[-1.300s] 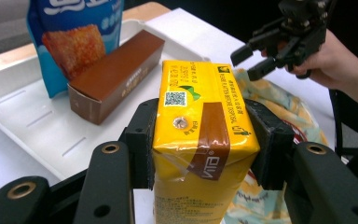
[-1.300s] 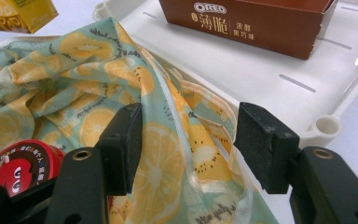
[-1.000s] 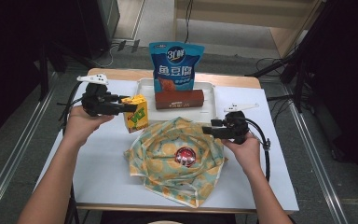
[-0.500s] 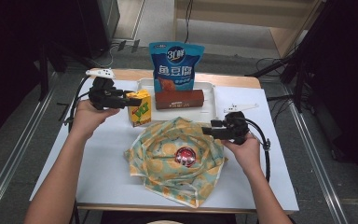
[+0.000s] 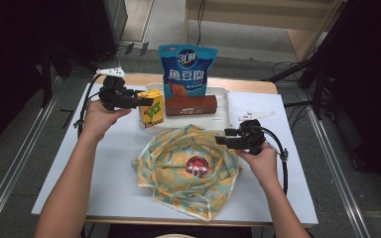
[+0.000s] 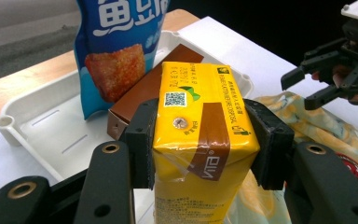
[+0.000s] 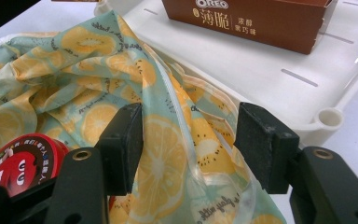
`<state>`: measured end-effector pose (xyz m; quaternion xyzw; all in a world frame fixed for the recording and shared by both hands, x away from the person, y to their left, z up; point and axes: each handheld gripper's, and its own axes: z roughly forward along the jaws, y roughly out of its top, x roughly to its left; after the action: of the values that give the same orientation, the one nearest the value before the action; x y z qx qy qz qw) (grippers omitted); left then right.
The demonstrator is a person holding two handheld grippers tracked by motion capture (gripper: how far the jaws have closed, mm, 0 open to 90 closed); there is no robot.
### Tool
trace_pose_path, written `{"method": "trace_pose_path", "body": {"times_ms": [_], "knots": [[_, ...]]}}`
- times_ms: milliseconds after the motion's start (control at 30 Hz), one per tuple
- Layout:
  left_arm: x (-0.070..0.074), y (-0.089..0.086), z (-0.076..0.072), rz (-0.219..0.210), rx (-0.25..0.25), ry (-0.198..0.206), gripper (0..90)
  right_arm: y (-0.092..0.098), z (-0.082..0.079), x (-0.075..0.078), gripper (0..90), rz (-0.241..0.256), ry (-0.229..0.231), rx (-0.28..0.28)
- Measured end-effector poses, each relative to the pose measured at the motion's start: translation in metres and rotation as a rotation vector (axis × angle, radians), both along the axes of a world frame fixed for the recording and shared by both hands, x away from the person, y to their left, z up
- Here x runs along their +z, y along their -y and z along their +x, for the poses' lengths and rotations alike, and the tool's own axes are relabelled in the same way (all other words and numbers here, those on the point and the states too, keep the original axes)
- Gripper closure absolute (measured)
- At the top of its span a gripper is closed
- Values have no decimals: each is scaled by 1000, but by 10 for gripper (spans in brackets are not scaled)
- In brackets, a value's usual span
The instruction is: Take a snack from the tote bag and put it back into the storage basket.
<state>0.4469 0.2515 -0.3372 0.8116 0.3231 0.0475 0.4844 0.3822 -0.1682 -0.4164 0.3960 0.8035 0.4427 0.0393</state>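
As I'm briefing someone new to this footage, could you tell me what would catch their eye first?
First the yellow drink carton, clamped between the left gripper's fingers at the white tray's left end. Then the tall blue snack bag standing at the tray's back, and the lemon-print cloth bag in front, its edge between the right gripper's open fingers.

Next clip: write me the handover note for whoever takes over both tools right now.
Left tool: shut on the yellow drink carton, held by the white tray's left end.
Right tool: open, jaws on either side of the fruit-print bag's rim, not clamped.
In the bag: a red round pack. On the tray: brown biscuit box and blue snack pouch.
Left: likely carton into the bag, then the tray items.
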Motion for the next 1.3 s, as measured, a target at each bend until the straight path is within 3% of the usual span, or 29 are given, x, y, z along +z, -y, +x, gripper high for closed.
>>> {"method": "trace_pose_path", "body": {"times_ms": [700, 833, 1200, 1300], "knots": [[-19, 7, 16, 11, 25, 39, 514, 5, -7, 1, 424, 2, 13, -14], [-23, 8, 17, -5, 30, 53, 514, 6, -8, 0, 423, 3, 12, -19], [-35, 14, 21, 47, 39, 73, 513, 7, -8, 0, 422, 2, 11, -15], [-38, 16, 22, 43, 30, 67, 514, 5, -8, -1, 420, -4, 5, -8]]}}
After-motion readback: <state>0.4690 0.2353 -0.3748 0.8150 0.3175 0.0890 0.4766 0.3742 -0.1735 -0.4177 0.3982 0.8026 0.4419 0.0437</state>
